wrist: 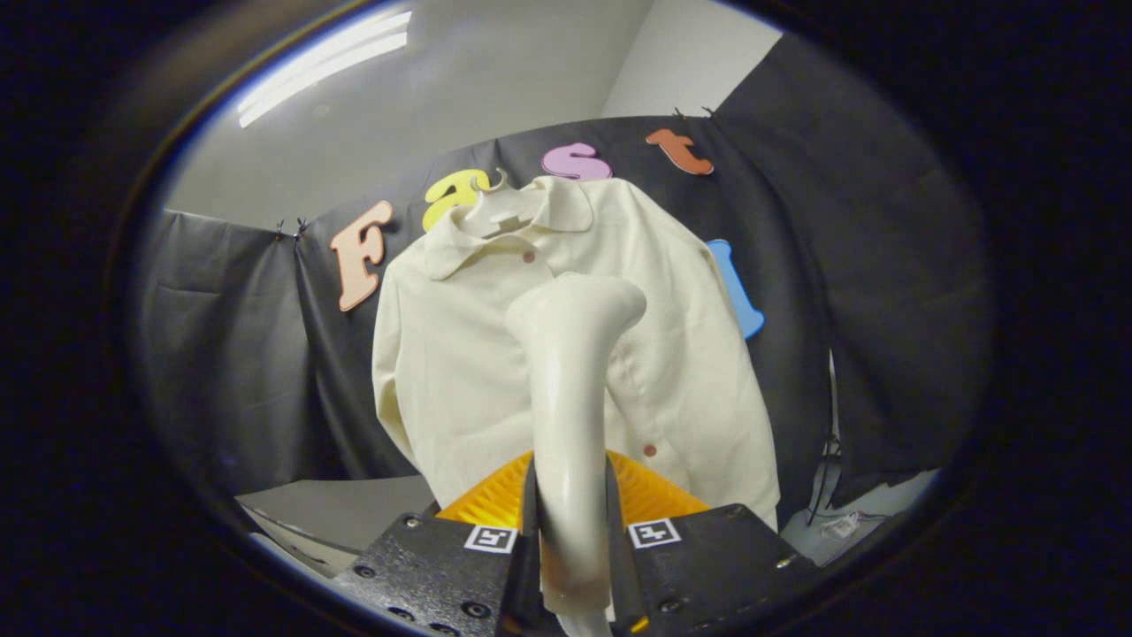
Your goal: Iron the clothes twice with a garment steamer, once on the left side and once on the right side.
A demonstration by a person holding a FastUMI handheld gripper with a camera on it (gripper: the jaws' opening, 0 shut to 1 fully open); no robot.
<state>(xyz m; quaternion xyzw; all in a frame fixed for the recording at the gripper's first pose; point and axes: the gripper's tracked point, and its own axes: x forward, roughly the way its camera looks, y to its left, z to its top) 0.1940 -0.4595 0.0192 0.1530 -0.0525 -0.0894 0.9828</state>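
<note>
The gripper (570,531) is pinching the steamer (570,398). Both fingers press on its handle, one on each side. The steamer stands up between the fingers, and its wide head is at the top.

The shirt (460,372) hangs on a hanger (495,208) in front of the black wall (239,354). It is just past the steamer. The steamer head sits in front of the middle of the shirt, below the collar and near the row of buttons. I cannot tell if the head touches the cloth.

I think this is the ironing step. The steamer is held and is up by the shirt. I cannot tell which side is in hand, because the head is near the middle.

The next move likely needs the head pushed over to one side of the shirt. Then it should slide along the cloth on that side, flat and slow. The grip has to be tight so the smooth handle does not slip.

No boxes or bowls are near the shirt.
</note>
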